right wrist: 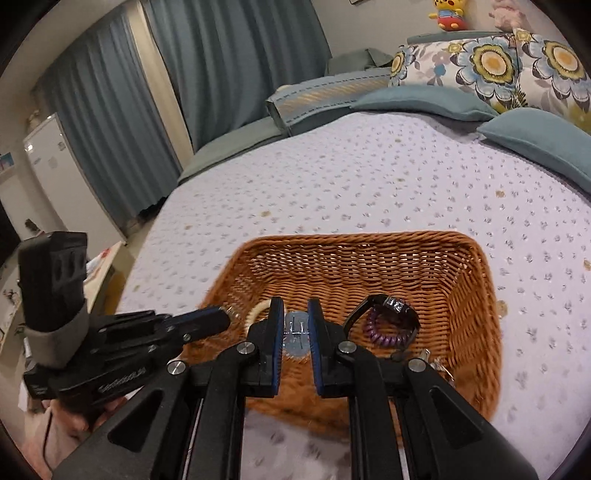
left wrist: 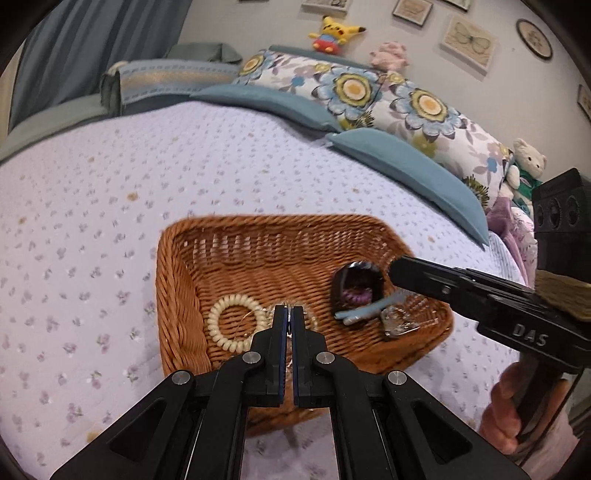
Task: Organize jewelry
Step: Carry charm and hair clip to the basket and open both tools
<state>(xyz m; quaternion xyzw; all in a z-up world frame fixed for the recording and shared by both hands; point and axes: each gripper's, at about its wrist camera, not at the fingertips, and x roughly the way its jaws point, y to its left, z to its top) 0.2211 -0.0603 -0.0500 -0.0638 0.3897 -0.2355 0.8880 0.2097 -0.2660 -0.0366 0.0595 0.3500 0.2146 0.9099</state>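
A brown wicker basket sits on the bed. In it lie a cream spiral hair tie, a black watch, a purple spiral hair tie, a light blue hair clip and a silvery piece. My left gripper is shut above the basket's near side, pinching a thin wire ring. My right gripper hangs over the basket, its jaws slightly apart around the light blue clip, apparently not touching.
The bed has a lilac flowered quilt. Teal cushions and flowered pillows lie at its head, with plush toys behind. Blue curtains and a white cabinet stand beyond the bed.
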